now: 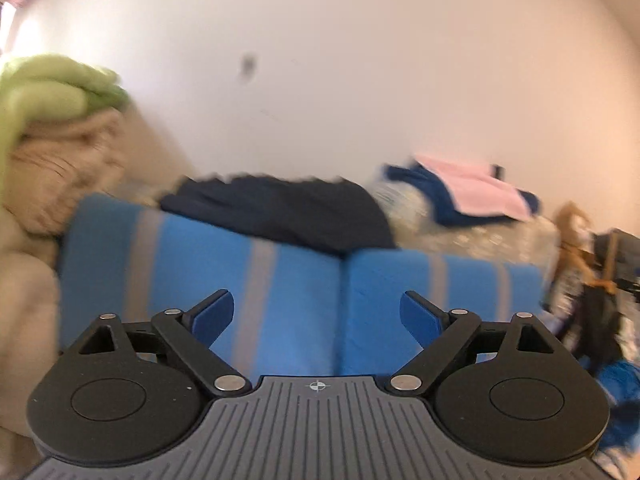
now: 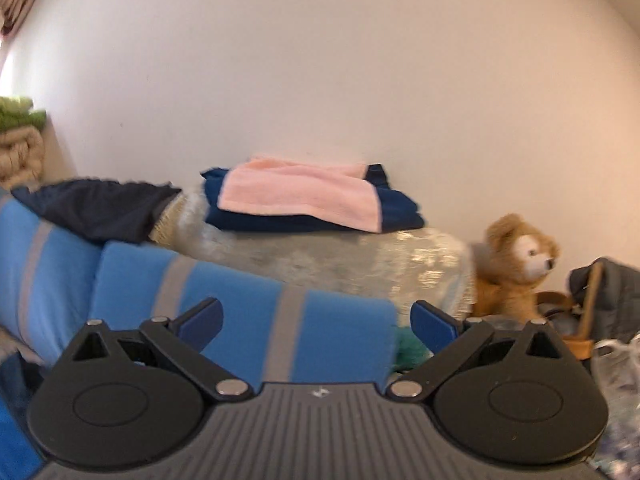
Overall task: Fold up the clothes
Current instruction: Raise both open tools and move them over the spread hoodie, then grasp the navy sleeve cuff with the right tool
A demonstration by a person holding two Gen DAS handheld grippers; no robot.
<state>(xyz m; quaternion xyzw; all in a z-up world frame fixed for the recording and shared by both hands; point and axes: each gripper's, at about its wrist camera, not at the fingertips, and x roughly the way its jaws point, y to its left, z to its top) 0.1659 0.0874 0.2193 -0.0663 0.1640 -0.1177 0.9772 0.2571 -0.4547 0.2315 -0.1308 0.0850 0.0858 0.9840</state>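
Observation:
A blue cloth with grey stripes [image 1: 304, 280] lies folded in front of both grippers; the right wrist view shows the same striped cloth [image 2: 240, 308] low and left. My left gripper [image 1: 316, 316] is open just above it, its blue pads wide apart and empty. My right gripper [image 2: 316, 322] is open too, over the cloth's right end, holding nothing. Behind it a dark navy garment [image 1: 280, 212] [image 2: 100, 208] lies crumpled. Further back a pink towel [image 2: 300, 194] [image 1: 476, 186] rests on a folded dark blue garment [image 2: 400, 210] [image 1: 448, 204].
A pale patterned bundle [image 2: 340, 264] carries the folded pile against the white wall. A green blanket [image 1: 56, 88] tops beige bedding [image 1: 68, 172] at the left. A brown teddy bear [image 2: 516, 264], a grey bag [image 2: 612, 292] and a plastic bag [image 2: 620, 368] crowd the right.

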